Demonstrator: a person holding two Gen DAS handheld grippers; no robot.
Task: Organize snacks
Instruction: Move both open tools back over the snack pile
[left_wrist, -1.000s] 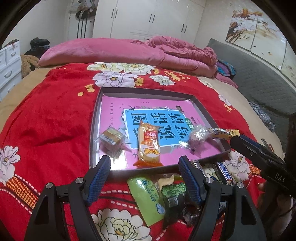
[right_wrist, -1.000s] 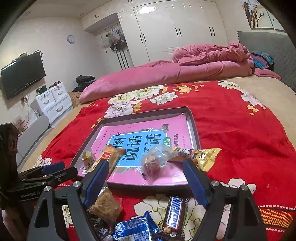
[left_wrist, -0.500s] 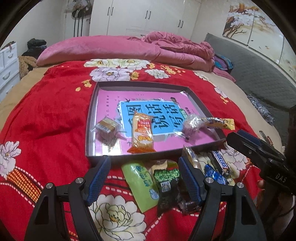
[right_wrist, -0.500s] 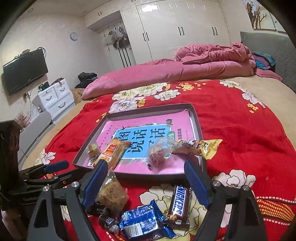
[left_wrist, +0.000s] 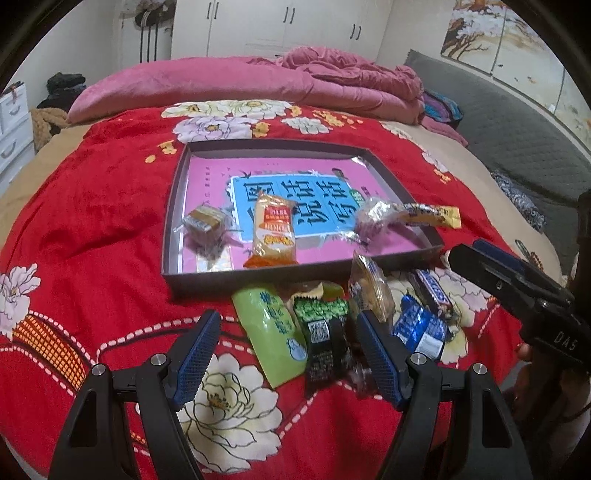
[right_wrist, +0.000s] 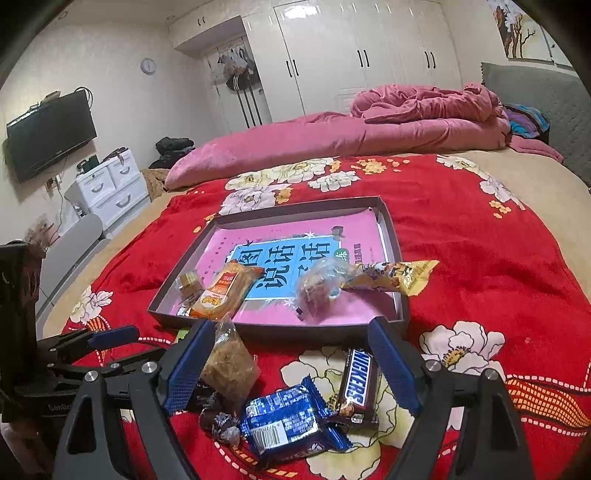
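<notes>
Left gripper (left_wrist: 286, 350) spread, empty, over green pack (left_wrist: 269, 328) and black pack (left_wrist: 325, 343) on the bed. Right gripper (right_wrist: 291, 365) also spread, empty — blue pack (right_wrist: 291, 421), Snickers (right_wrist: 360, 384) below. Beyond, tray (left_wrist: 258, 278) holds four snacks. Advice: drop straight, pinch one pack only — avoid neighbours.

My left hand-held gripper (left_wrist: 288, 354) hangs open over the green packet (left_wrist: 269, 328) and black packet (left_wrist: 325, 347), just before the tray (left_wrist: 258, 278).
</notes>
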